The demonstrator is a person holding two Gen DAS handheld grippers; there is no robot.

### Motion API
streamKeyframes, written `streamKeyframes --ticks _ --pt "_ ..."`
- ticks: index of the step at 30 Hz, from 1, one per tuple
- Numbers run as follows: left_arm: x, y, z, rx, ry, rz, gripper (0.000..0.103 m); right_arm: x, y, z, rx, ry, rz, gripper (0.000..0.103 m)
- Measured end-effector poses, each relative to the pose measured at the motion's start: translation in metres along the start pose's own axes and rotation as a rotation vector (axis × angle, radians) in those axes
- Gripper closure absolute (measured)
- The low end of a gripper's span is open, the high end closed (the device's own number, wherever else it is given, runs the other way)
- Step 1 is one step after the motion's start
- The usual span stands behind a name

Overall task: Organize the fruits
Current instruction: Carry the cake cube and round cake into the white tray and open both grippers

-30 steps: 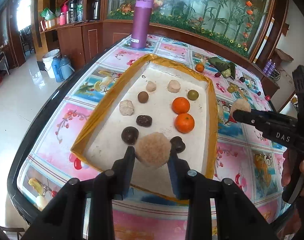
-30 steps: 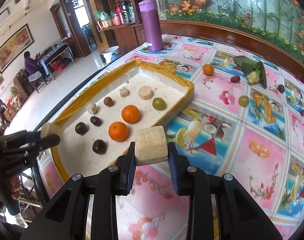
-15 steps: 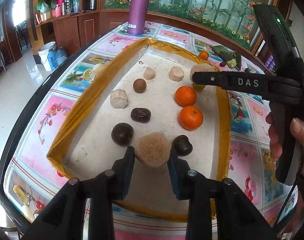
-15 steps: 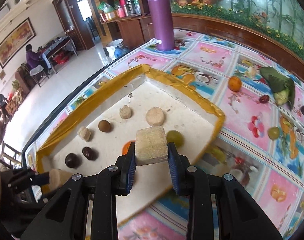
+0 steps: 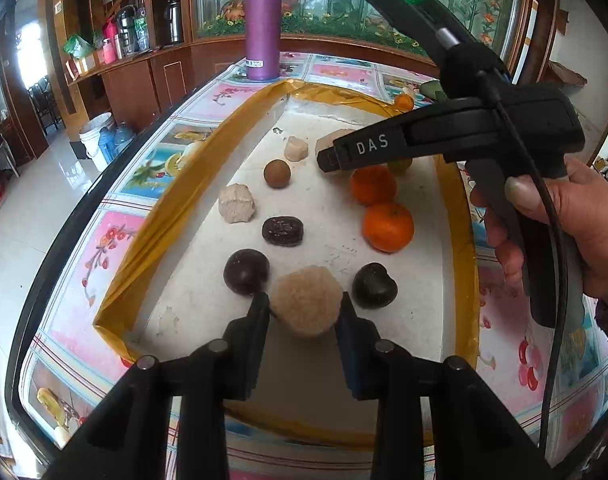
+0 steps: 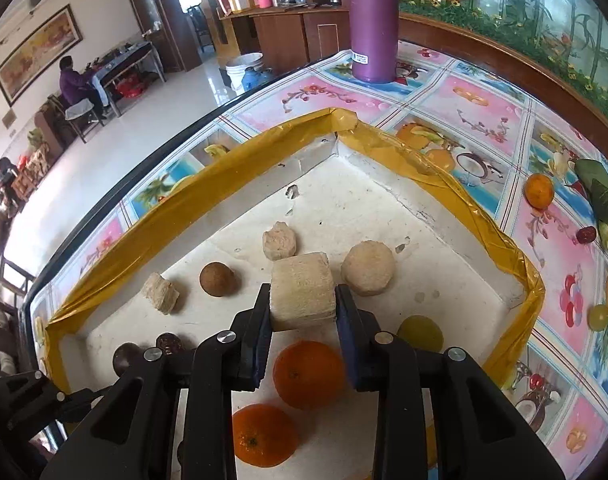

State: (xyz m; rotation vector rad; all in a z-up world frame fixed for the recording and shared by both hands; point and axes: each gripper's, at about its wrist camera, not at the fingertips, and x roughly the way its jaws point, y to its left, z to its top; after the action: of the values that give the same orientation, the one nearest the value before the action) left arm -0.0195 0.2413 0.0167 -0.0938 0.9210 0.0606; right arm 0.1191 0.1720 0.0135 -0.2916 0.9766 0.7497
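A white foam tray (image 5: 424, 336) with a gold-taped rim (image 6: 231, 160) holds two oranges (image 5: 388, 226) (image 6: 310, 374), a green grape (image 6: 420, 334), dark round fruits (image 5: 246, 271), a brown ball (image 6: 217, 279) and several beige chunks (image 6: 368, 267). My left gripper (image 5: 304, 312) is shut on a fuzzy beige ball (image 5: 306, 300) low over the tray's near end, between two dark fruits. My right gripper (image 6: 304, 312) is shut on a beige block (image 6: 302, 291) above the tray's middle, over the oranges. It also shows in the left wrist view (image 5: 444, 144).
A purple bottle (image 5: 262, 26) stands beyond the tray's far end. On the fruit-print tablecloth right of the tray lie an orange (image 6: 539, 191), a green leaf bundle (image 6: 600, 196), a red date (image 6: 586, 235) and a green grape (image 6: 598, 317). The table edge (image 5: 63, 232) runs on the left.
My right gripper has carried the beige block from over the tablecloth to over the tray's middle. My left gripper has moved forward and lower over the tray's near end, still holding the fuzzy ball.
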Motion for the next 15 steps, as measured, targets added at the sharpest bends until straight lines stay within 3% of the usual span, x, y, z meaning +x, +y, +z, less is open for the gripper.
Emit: streamKeyframes --ticks 11,15 --pt "-0.004 0.0 -0.001 -0.006 -0.021 -0.007 0.064 -0.002 0.001 -0.003 -0.011 0.006 -0.023 0.071" --pt "-0.007 0.0 -0.002 -0.002 -0.031 -0.015 0.058 -0.013 0.004 -0.008 -0.028 -0.001 -0.049 0.07"
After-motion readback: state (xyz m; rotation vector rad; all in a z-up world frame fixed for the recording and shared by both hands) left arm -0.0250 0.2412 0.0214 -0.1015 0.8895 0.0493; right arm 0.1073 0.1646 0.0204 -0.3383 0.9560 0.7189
